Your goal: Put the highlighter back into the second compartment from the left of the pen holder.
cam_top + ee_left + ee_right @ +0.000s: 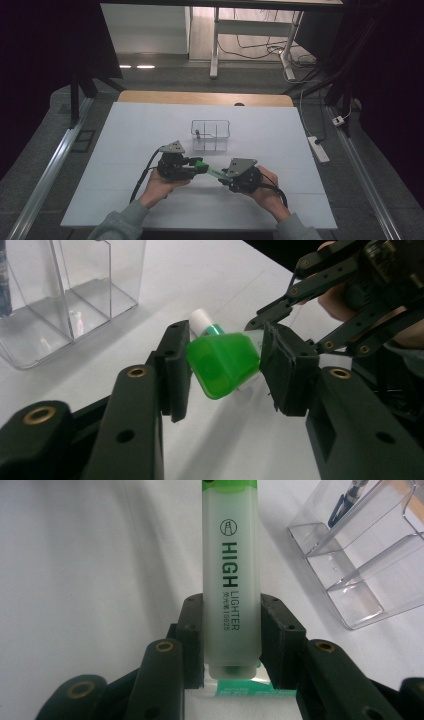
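Highlighter (231, 580) level between hands, clamped in right claw (232, 630).

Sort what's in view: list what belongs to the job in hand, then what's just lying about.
In the job: highlighter, its green cap, left gripper, right gripper.

Lying about: clear organizer, blue pen in it, power strip on the floor.
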Available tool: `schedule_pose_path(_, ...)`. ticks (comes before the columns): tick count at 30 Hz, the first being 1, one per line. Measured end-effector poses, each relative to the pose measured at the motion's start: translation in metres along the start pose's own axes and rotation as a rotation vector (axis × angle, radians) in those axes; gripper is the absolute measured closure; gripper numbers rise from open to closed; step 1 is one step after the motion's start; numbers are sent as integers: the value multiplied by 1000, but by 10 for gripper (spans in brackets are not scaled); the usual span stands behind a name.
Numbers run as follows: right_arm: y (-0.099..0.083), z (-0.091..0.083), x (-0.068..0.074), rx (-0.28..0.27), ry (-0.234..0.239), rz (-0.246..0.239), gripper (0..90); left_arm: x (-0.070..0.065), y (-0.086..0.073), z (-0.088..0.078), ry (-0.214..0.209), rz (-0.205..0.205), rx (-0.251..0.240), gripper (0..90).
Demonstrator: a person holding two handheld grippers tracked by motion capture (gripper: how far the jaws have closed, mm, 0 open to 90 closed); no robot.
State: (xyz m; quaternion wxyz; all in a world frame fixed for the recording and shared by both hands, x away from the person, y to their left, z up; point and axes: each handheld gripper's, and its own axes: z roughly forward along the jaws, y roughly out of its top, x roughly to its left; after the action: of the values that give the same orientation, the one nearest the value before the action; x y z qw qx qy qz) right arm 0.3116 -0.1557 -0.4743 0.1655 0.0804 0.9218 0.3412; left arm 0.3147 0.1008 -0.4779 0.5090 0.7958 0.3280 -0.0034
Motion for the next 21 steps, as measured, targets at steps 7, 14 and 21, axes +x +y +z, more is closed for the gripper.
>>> schedule_pose_path(7, 0, 3, 1, 16, -3, -9, 652, -2, 1, -2, -28, -7, -35, 610)
schedule_pose_path(14, 0, 4, 2, 17, 1, -10, 650, -4, 3, -4, -51, -11, -52, 663)
schedule_pose_path(21, 0, 7, 3, 25, -5, -14, 643, -11, 7, -5, -79, 19, -51, 718)
